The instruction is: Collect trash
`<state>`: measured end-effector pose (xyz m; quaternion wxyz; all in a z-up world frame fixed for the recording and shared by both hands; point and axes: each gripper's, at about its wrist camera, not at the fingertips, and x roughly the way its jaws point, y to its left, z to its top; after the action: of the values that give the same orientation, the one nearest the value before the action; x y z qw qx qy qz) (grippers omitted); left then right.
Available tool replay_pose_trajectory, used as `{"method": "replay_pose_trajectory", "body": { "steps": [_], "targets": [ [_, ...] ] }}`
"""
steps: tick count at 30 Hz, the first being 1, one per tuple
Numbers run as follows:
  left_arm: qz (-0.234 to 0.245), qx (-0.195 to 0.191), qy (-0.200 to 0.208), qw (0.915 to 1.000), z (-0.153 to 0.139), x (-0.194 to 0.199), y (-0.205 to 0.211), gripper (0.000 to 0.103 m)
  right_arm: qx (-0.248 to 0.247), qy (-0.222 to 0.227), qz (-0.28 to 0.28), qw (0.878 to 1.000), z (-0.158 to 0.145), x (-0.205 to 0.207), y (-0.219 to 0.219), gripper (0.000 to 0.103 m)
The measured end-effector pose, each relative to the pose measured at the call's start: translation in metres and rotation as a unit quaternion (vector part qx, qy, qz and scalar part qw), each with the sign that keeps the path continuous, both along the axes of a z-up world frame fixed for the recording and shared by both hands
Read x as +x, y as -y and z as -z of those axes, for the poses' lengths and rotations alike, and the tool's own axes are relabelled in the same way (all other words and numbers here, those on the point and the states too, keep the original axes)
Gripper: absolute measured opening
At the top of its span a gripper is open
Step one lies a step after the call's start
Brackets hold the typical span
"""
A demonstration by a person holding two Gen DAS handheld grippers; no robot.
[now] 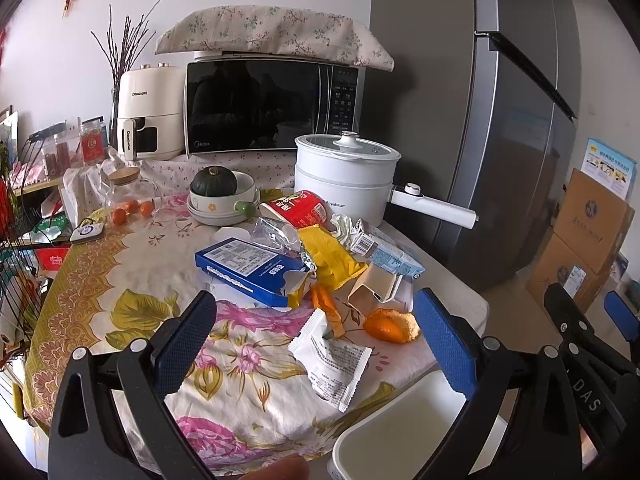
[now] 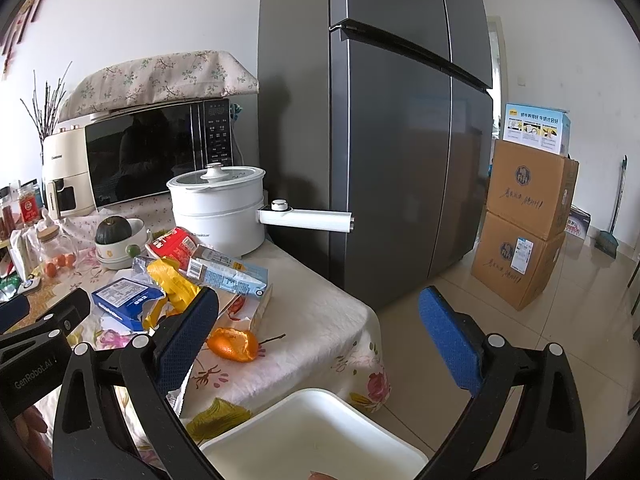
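Trash lies on the floral tablecloth (image 1: 120,264): a white wrapper (image 1: 332,360), orange peel (image 1: 390,326), a blue box (image 1: 248,268), a yellow wrapper (image 1: 328,256), a milk carton (image 1: 384,252) and a red noodle cup (image 1: 298,208). A white bin (image 1: 400,428) stands below the table's near edge. My left gripper (image 1: 316,340) is open, empty, above the white wrapper. My right gripper (image 2: 316,340) is open, empty, above the bin (image 2: 320,436), with the orange peel (image 2: 234,344) beside its left finger.
A white electric pot (image 1: 344,176) with a long handle, a bowl with a green squash (image 1: 218,196), a glass jar (image 1: 130,196), a microwave (image 1: 272,104) and an air fryer stand at the back. A grey fridge (image 2: 380,140) and cardboard boxes (image 2: 524,224) are to the right.
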<state>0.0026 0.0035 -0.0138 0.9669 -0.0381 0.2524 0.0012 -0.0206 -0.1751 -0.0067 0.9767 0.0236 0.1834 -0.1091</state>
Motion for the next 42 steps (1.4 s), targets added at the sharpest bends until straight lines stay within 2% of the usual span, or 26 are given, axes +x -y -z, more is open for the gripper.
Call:
{"method": "replay_pose_trajectory", "body": {
  "steps": [42],
  "targets": [
    [-0.001,-0.005,-0.013,0.9999,0.0024,0.0019,-0.0025,0.096,0.001,-0.003,0.000,1.000,0.0054,-0.0001,0.0022,0.096]
  ]
}}
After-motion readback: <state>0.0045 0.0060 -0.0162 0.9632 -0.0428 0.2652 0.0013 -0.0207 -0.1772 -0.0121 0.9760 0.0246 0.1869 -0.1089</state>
